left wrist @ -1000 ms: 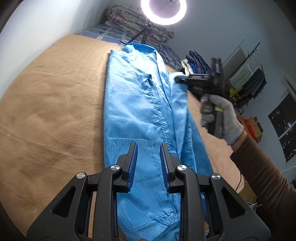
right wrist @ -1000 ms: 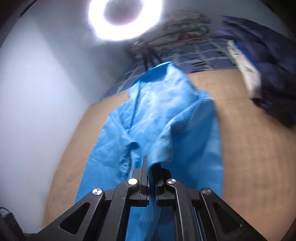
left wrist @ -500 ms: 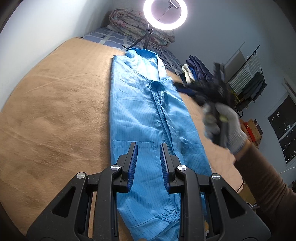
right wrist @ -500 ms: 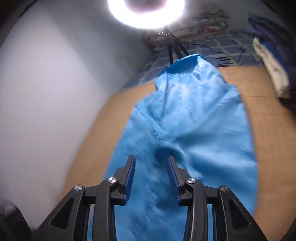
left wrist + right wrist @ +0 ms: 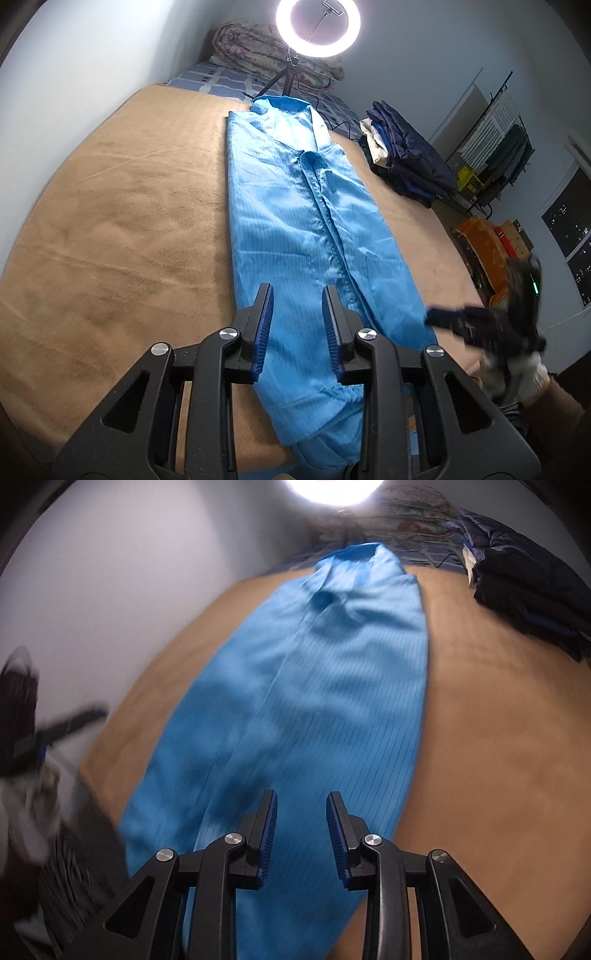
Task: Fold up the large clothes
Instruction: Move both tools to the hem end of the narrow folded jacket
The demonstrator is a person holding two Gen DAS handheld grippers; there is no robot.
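- The bed (image 5: pixel 110 229) is covered with a tan blanket, and a plain pale wall stands along its left side.
- The left gripper (image 5: pixel 297 325) hangs over the near end of the garment; its fingers (image 5: pixel 263 325) stand a narrow way apart, having just opened a little, with nothing between them, only cloth below.
- The blue garment (image 5: pixel 291 221) lies flat along the middle of the bed, folded lengthwise into a long narrow strip, its collar at the far end and its cuffed hem at the near edge of the bed.
- A ring light (image 5: pixel 318 26) on a small tripod glows beyond the collar, in front of a rolled quilt (image 5: pixel 258 51) at the head of the bed.
- A pile of dark clothes (image 5: pixel 406 162) sits on the far right part of the bed, well apart from the garment.
- The right gripper (image 5: pixel 301 830) is over the garment's near end, blurred in the left wrist view and held in a gloved hand (image 5: pixel 517 373); its fingers (image 5: pixel 269 827) have a narrow gap, having just closed slightly, and grip nothing.
- A clothes rack (image 5: pixel 498 155) and a dark window (image 5: pixel 569 229) stand at the far right of the room.
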